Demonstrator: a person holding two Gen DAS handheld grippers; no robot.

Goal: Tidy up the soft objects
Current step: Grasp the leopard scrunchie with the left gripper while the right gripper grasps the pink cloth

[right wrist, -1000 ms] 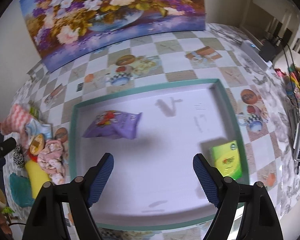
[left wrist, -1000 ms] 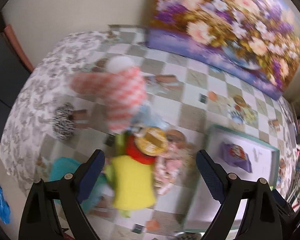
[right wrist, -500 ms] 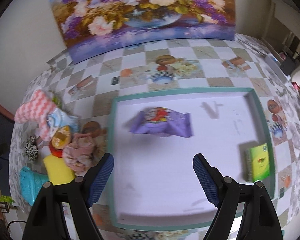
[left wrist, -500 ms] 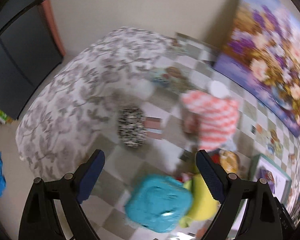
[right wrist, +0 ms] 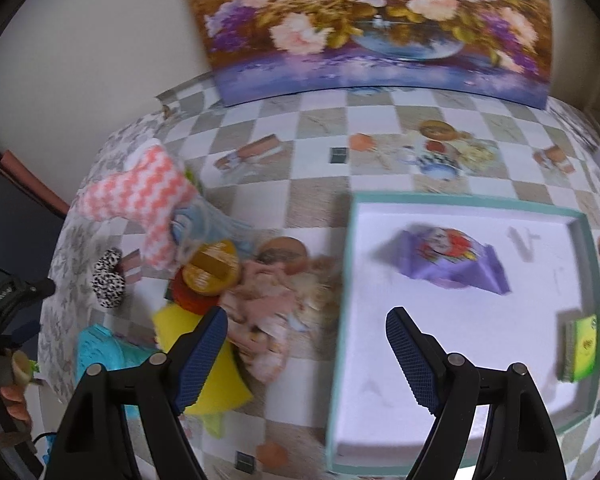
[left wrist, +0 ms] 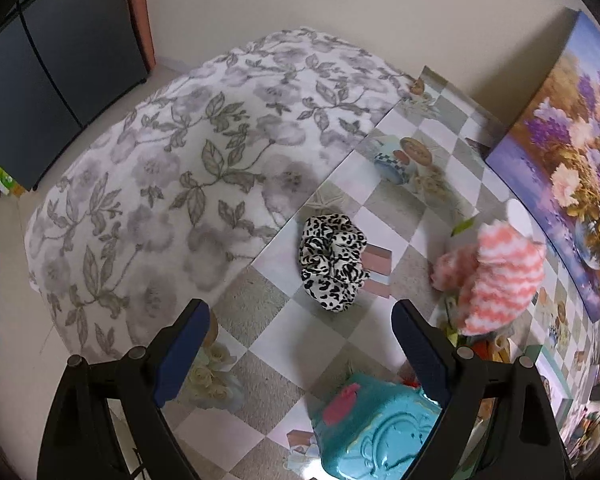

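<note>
Trouble is likeliest on the left, where the left gripper (left wrist: pixel 300 354) hangs with its jaws spread wide and empty above the counter (left wrist: pixel 260 364); the leopard-print scrunchie (left wrist: pixel 333 262) lies just ahead of and between its fingertips, apart from them, so a descent off-centre could pinch only one frill and let the limp fabric slip out. Beside its right finger sits the teal box (left wrist: pixel 374 432), which that finger could knock in closing. Further right, the right gripper (right wrist: pixel 306 352), equally agape and holding nothing, hovers between the heap and the white tray (right wrist: pixel 342 300); the pink cloth (right wrist: pixel 268 312) lies just ahead near its left finger, tangled against the yellow sponge (right wrist: pixel 216 380), so a grab there may drag neighbours along.
</note>
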